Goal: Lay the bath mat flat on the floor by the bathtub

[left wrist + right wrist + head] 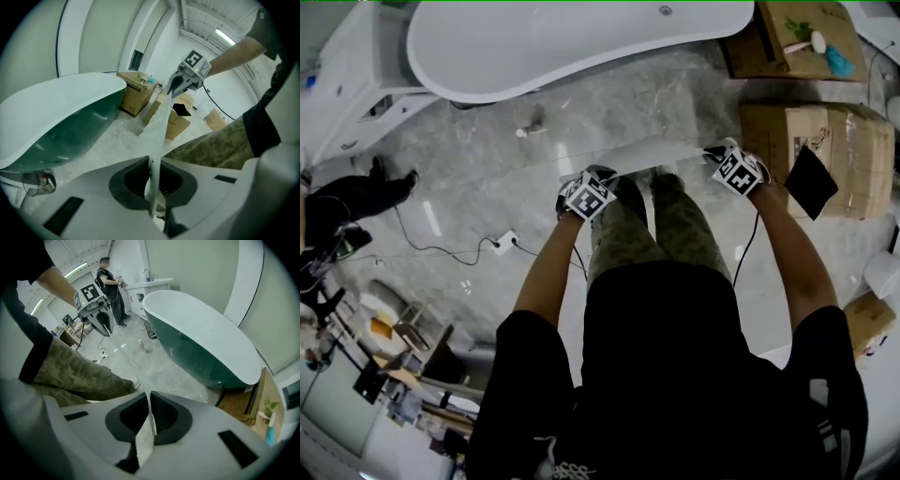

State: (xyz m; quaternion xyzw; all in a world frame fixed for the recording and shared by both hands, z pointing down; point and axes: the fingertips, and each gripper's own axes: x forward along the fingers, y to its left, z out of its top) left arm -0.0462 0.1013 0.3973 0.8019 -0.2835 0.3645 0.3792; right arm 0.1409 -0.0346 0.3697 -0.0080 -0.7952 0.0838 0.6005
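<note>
The tub (pixel 562 42) is the biggest thing. From the head view it is all white. The two gripper views show that its outer side is dark green.

Beside the tub is a wide strip of grey floor (pixel 478 178) with lots of room. Boxes (pixel 820 141) close it off at one end of the tub. A person (pixel 356 197) in black stands at the other end, well away.

The mat (pixel 628 155) is thin and see-through. It is held up above the floor near the tub, pulled long between the two tools. It is faint from the head view. The gripper views show it as a clear band.

The left gripper (pixel 586 197) has its jaws pressed together on one end of the mat. The right gripper (pixel 736 169) pinches the other end the same way.

The holder's legs (pixel 656 225) are just behind the mat, on the side away from the tub.

A cable and plug (pixel 502 244) lie on the floor farther from the tub. A small thing (pixel 530 127) lies close to the tub; I cannot tell what it is.
</note>
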